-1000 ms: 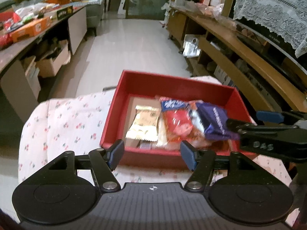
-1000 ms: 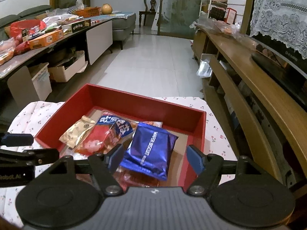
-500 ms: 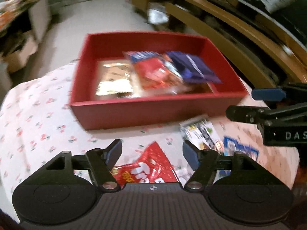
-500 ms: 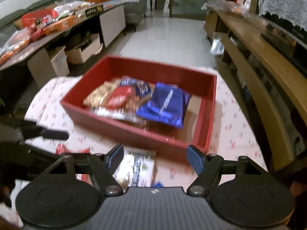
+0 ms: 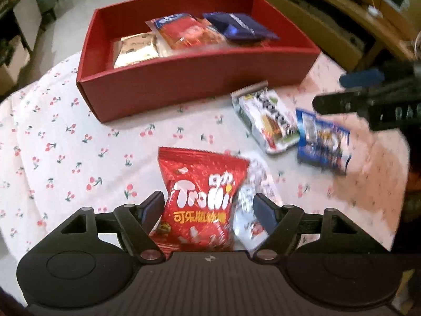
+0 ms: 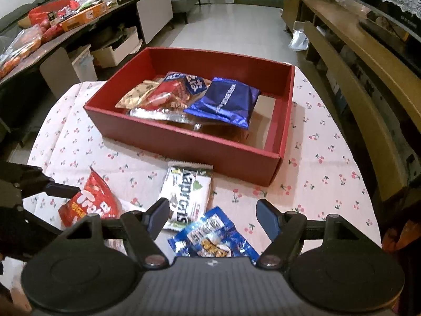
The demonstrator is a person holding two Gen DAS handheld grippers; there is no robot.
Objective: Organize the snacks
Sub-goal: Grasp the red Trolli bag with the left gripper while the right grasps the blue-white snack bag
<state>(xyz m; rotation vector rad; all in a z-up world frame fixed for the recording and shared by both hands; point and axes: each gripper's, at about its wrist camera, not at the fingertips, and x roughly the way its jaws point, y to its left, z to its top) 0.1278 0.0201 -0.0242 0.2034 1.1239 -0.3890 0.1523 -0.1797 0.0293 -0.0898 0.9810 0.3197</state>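
A red box (image 5: 184,84) (image 6: 200,147) sits on the cherry-print tablecloth and holds several snack packets, among them a dark blue one (image 6: 223,102) and a red one (image 5: 184,33). My left gripper (image 5: 209,208) is open, its fingers on either side of a red Trolli bag (image 5: 202,200) (image 6: 89,205) lying on the cloth, with a white packet (image 5: 250,210) beside it. My right gripper (image 6: 213,214) is open above a blue packet (image 6: 210,239) (image 5: 323,142). A white Kapreis packet (image 6: 186,197) (image 5: 268,118) lies in front of the box.
The tablecloth (image 6: 329,163) covers a small table with its edges close on all sides. A wooden shelf unit (image 6: 363,60) runs along the right. A cluttered counter (image 6: 65,23) with boxes under it stands at the left.
Both grippers have pulled back from over the red box and tipped down toward the loose packets in front of it. The Trolli bag now lies between my left fingers.
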